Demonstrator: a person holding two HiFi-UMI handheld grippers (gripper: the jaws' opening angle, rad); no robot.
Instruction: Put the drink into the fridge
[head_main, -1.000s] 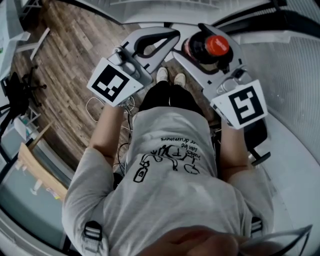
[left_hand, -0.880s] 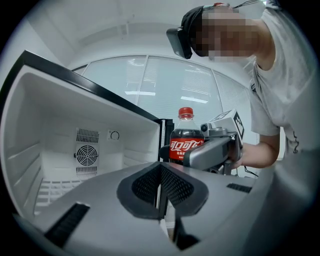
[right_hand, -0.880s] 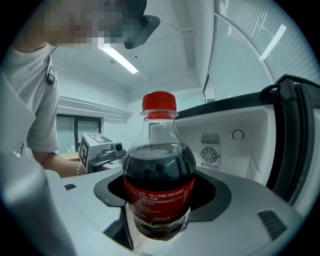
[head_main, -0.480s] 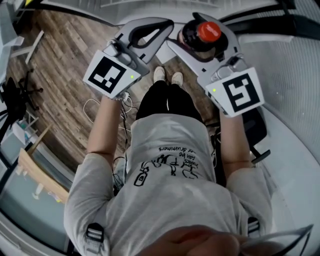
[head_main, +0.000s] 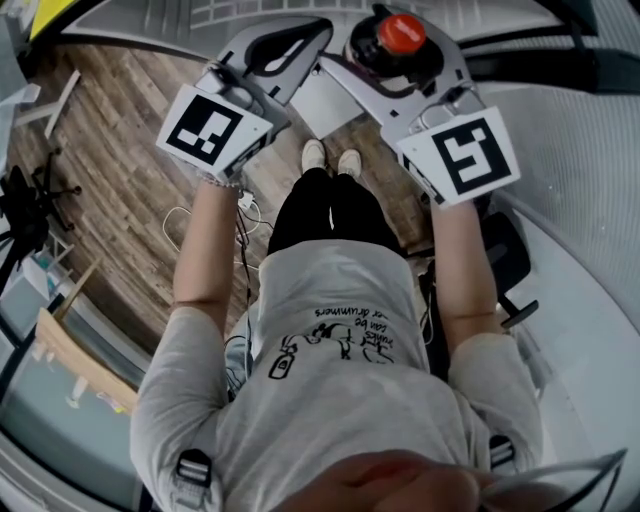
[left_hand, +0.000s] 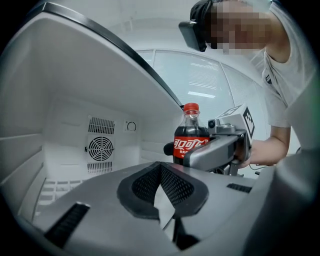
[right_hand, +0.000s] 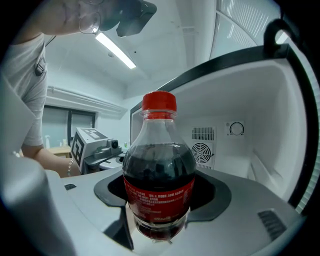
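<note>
Wood-plank floor (head_main: 110, 170) under the person; strip light (right_hand: 116, 50) on ceiling. White fridge (left_hand: 65, 115) stands open, w/ fan vent (left_hand: 100, 148) + dial (left_hand: 131, 126) on its back wall. Right gripper (right_hand: 160, 200) fingers clamped on drink bottle (right_hand: 159, 165), upright at fridge mouth: red cap, red label, white script too small to read. Left gripper (left_hand: 161, 176) fingers pressed together, empty.

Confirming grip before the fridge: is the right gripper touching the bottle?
Touching. Right gripper view shows the right gripper clamped on both sides of the bottle, at its lower half.

Bottle (right_hand: 158, 170) in right tool (right_hand: 159, 226), fridge (right_hand: 250, 150) behind.
</note>
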